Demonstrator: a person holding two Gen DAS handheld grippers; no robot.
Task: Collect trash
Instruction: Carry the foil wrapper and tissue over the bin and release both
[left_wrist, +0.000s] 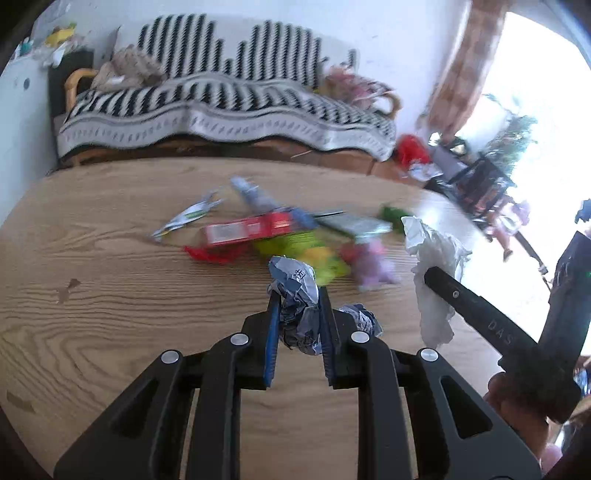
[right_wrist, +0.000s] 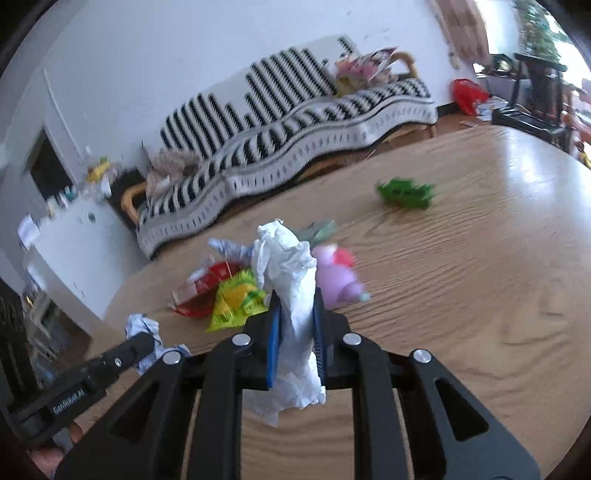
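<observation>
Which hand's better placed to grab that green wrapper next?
Right, probably: the green wrapper lies on its side of the table, though its jaws are shut on a white tissue it must drop first.

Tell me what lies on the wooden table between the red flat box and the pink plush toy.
A crumpled yellow-green wrapper lies between the red flat box and the pink plush toy on the wooden table; the left wrist view shows it best.

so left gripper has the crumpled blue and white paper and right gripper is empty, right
Not quite. The left gripper does hold the crumpled blue and white paper, but the right gripper is shut on a white tissue, as the right wrist view shows.
</observation>
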